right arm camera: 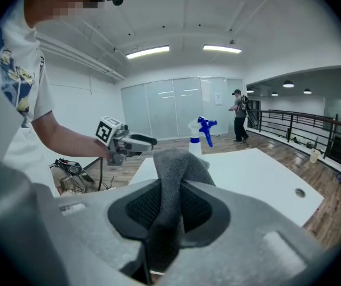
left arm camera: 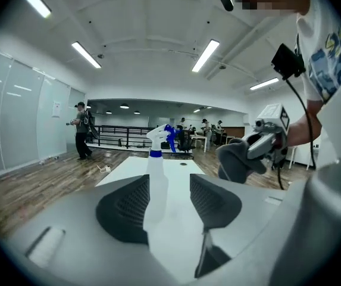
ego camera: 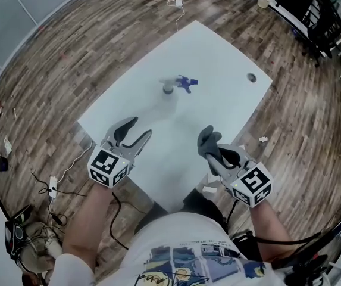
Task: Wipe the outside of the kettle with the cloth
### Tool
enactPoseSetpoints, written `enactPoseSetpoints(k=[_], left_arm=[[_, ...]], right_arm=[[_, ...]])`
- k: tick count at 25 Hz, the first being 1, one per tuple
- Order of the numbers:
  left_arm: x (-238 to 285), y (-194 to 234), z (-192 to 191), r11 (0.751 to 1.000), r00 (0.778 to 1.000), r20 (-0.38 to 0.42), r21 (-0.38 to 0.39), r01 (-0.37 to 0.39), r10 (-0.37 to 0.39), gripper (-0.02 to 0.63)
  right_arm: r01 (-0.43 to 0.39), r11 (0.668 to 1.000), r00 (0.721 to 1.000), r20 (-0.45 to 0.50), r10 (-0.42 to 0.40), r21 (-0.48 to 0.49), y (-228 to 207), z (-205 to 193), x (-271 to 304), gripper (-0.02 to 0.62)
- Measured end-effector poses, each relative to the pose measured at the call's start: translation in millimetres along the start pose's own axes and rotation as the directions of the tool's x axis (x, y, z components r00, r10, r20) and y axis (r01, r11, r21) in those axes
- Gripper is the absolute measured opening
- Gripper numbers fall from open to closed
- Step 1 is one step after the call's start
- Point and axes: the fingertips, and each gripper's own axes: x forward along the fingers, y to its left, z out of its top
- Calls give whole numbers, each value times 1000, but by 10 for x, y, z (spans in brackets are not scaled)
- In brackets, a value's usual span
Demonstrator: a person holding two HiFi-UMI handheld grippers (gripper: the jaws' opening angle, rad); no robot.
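Left grey two-jaw gripper (ego camera: 139, 128): jaws apart, nothing gripped, hovering over near part of white rectangular table (ego camera: 218, 64). Right grey gripper (ego camera: 216, 154): jaws clenched on dark grey fleecy cloth (ego camera: 209, 140), which bunches upward between pads, above table's near edge. Translucent plastic spray bottle with blue trigger (ego camera: 169, 90) upright mid-table, well apart from both.

Spray bottle (left arm camera: 156, 154) beyond parted tool (left arm camera: 169, 183)
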Motion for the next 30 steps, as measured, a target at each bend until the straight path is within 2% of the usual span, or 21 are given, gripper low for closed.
enactPoseSetpoints(k=[1,4,5,8,12,19,23,30], left_arm=[[-172,-50,-31,1000,1000,-2,-16,13,-13,194],[-652,-205,-135,997,999,-1,-63,49,-49,11],[-787,-268,-172,995,998,-4,-80,63,-63,2],[-1050,-487,-248,988,994,-26,-115,105,-109,0],[-1154,-776,-196,975,982,-4,-121,186,-188,0],[-1191,-1154,29,946,946,-28,30,323,-323,0],[-1271,-1254,114,939,939,-27,18,342,-342,1],[-1317,-1386,-9,928,926,-67,12,373,-372,1]], right_arm=[[4,1000,1000,6,-4,-3,69,11,15,74],[16,1000,1000,23,-16,-9,286,29,47,74],[22,1000,999,28,-21,-8,360,32,50,74],[42,999,998,44,-42,-1,549,47,17,74],[79,997,995,55,-79,-2,719,61,-59,74],[95,995,992,83,-93,-16,1024,137,-90,74],[75,996,992,104,-70,-51,1156,262,-65,74],[86,996,990,117,-81,-40,1340,235,-188,74]])
